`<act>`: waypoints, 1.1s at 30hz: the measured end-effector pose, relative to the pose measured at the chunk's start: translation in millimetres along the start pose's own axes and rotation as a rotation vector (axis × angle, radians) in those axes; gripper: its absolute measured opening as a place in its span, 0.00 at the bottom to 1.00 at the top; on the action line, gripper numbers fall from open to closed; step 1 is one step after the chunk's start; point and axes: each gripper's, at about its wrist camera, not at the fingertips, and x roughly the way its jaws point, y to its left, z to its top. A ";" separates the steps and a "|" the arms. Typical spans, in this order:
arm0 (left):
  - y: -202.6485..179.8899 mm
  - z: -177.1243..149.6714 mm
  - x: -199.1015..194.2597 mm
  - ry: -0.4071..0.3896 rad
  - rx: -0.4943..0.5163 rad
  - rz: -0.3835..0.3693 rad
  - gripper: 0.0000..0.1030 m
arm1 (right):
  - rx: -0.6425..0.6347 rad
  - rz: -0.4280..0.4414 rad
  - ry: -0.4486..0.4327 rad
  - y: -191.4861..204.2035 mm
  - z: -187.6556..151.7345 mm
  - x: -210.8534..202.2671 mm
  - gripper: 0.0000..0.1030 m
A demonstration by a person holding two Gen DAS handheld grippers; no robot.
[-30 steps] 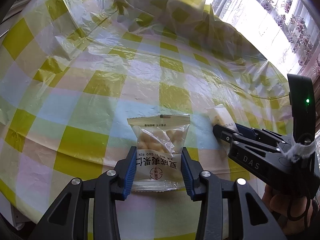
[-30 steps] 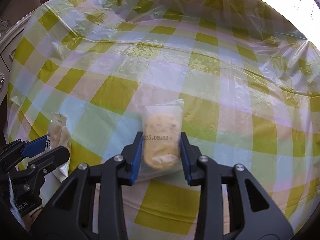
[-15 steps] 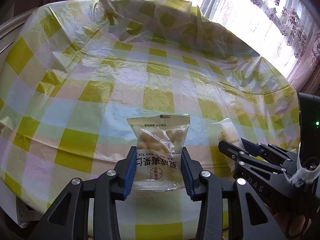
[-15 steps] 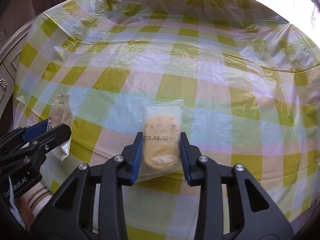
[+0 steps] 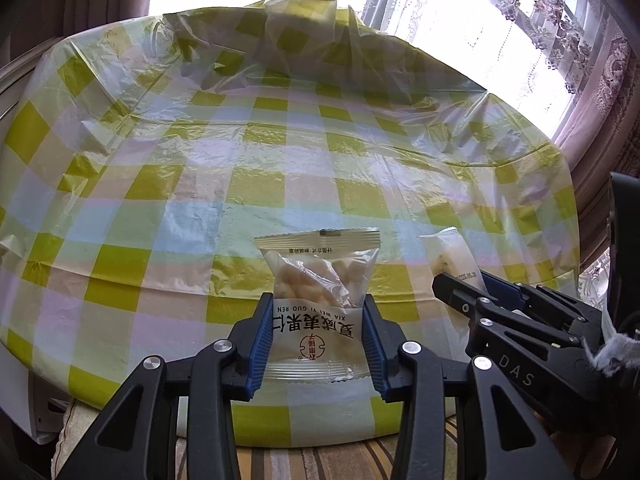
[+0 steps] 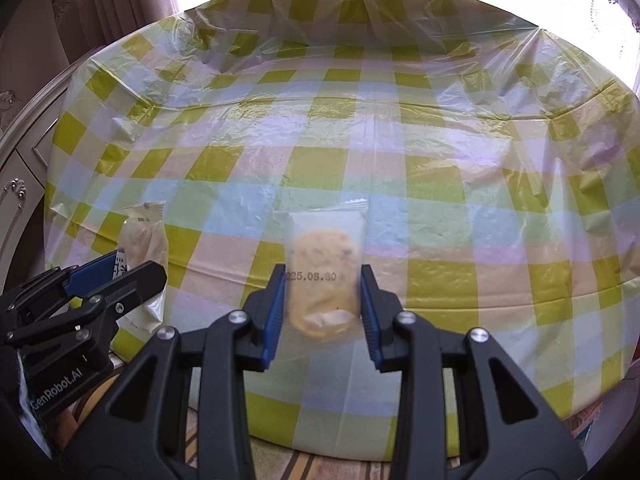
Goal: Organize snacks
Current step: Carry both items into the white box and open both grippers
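My left gripper point(image 5: 318, 330) is shut on a clear nut packet point(image 5: 318, 280) with white label and Chinese print, held in the air over the near table edge. My right gripper point(image 6: 322, 310) is shut on a clear cookie packet point(image 6: 324, 268) stamped with a date, also held in the air. In the left wrist view the right gripper point(image 5: 472, 292) shows at the right with the cookie packet point(image 5: 448, 256). In the right wrist view the left gripper point(image 6: 116, 272) shows at the left with the nut packet point(image 6: 144, 240).
A round table point(image 5: 280, 168) with a yellow, blue and pink checked plastic cloth point(image 6: 400, 152) fills both views. Bright windows and curtains point(image 5: 580, 40) stand behind it. A striped rug point(image 5: 304, 460) lies below the near edge. White furniture point(image 6: 20, 168) stands at the left.
Both grippers have pulled back and up from the table with their packets still held. More of the table, its near edge and the floor now show.
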 end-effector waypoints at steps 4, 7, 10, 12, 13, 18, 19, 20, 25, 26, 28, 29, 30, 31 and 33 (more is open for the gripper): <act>-24.6 -6.8 -5.6 0.008 0.034 -0.035 0.41 | 0.030 -0.014 -0.010 -17.7 -10.7 -17.8 0.37; -47.2 -12.4 -8.2 0.018 0.069 -0.064 0.41 | 0.059 -0.031 -0.020 -34.5 -21.4 -32.6 0.37; -68.0 -17.5 -10.0 0.033 0.090 -0.108 0.41 | 0.091 -0.058 -0.028 -54.6 -33.7 -48.9 0.37; -84.0 -21.8 -11.3 0.046 0.106 -0.148 0.41 | 0.108 -0.081 -0.030 -69.0 -42.8 -59.9 0.37; -93.3 -24.2 -12.1 0.052 0.118 -0.168 0.41 | 0.116 -0.093 -0.031 -76.6 -47.5 -65.8 0.37; -143.7 -38.6 -13.6 0.102 0.169 -0.284 0.41 | 0.162 -0.180 -0.033 -119.0 -76.8 -97.3 0.37; -154.3 -41.9 -13.6 0.116 0.174 -0.310 0.41 | 0.175 -0.200 -0.029 -129.0 -84.0 -103.4 0.37; -164.9 -45.0 -13.0 0.132 0.180 -0.336 0.41 | 0.191 -0.218 -0.025 -139.3 -91.9 -109.8 0.37; -222.7 -66.2 -8.9 0.214 0.249 -0.448 0.41 | 0.280 -0.327 -0.015 -189.6 -130.4 -143.8 0.37; -234.2 -71.3 -6.5 0.235 0.264 -0.466 0.41 | 0.298 -0.350 -0.012 -199.0 -138.1 -149.8 0.37; -255.1 -81.3 -1.5 0.276 0.289 -0.489 0.41 | 0.338 -0.388 -0.001 -217.2 -153.2 -160.2 0.37; -264.2 -85.9 0.8 0.292 0.302 -0.497 0.41 | 0.358 -0.406 0.004 -225.6 -160.5 -164.3 0.37; -272.6 -90.5 2.9 0.309 0.313 -0.504 0.41 | 0.374 -0.425 0.009 -233.1 -167.1 -168.1 0.37; -280.5 -95.2 5.0 0.326 0.323 -0.505 0.41 | 0.389 -0.445 0.014 -240.8 -173.9 -171.6 0.37; -293.2 -103.5 9.0 0.360 0.339 -0.521 0.42 | 0.414 -0.477 0.026 -252.2 -184.0 -177.1 0.37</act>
